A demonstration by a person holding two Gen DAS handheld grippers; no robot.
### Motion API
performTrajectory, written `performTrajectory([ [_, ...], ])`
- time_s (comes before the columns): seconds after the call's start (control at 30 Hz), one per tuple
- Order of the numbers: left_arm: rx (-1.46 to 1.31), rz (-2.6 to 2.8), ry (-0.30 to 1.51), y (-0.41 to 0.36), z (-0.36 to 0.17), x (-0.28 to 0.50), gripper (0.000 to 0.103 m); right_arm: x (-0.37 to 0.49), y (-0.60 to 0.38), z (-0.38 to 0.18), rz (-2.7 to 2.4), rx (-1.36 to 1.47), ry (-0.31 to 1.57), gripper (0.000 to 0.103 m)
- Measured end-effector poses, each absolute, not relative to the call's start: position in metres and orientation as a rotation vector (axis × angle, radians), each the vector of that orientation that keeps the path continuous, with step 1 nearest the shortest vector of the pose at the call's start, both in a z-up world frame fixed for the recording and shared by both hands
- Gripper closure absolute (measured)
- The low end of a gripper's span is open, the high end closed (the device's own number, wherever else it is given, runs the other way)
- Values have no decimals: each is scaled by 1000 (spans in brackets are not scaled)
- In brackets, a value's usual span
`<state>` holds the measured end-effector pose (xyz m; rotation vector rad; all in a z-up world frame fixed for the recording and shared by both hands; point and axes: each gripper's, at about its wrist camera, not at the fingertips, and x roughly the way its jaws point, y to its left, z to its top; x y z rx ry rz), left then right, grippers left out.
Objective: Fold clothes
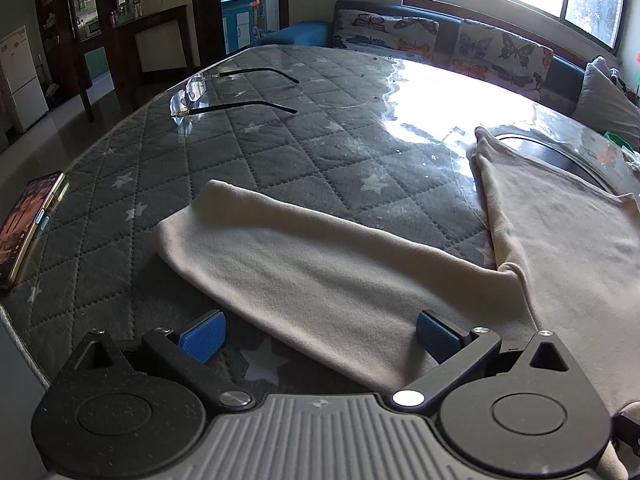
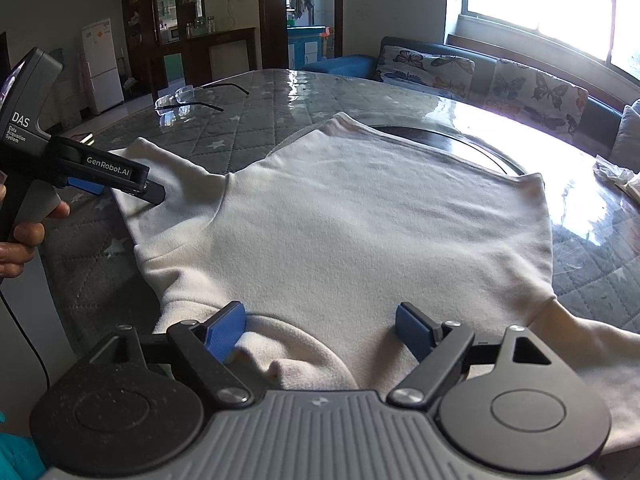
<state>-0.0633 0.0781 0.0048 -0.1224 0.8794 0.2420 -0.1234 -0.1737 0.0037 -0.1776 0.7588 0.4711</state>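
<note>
Shirt: a cream long-sleeved shirt (image 2: 360, 224) lies flat on the bench (image 1: 280, 128), body spread in the middle, its far edge lying over a dark round inset (image 2: 460, 136) of the bench.
Left sleeve: the sleeve (image 1: 304, 256) stretches out flat to the left of the body, its cuff end over the quilted grey cover.
Left gripper: the left gripper (image 1: 320, 336) hovers low at the near edge of that sleeve, jaws spread wide with the blue pads (image 1: 204, 334) either side of the cloth, nothing pinched. In the right wrist view it (image 2: 154, 194) shows side-on over the sleeve, held by a hand (image 2: 24, 236).
Right gripper: the right gripper (image 2: 320, 330) is wide apart at the near end of the shirt; a rumpled fold (image 2: 288, 352) of cloth rises between the pads, the left pad (image 2: 226, 330) touching it; not clamped.
Bench: grey quilted cover with pale stars under a clear glossy sheet, bright glare on the far side.
Glasses: rimless glasses (image 1: 192, 92), arms open, sit well beyond the sleeve.
Phone: a phone (image 1: 24, 228), screen lit, lies at the bench's left edge.
Behind: a sofa with butterfly cushions (image 1: 440, 40) under a window.
</note>
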Motion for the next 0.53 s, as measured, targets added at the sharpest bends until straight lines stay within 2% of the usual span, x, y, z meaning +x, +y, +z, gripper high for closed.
performTrajectory([
  [0.53,-127,249,876,78,4,-63,0,-126,-174,4,469,-177,757,17],
])
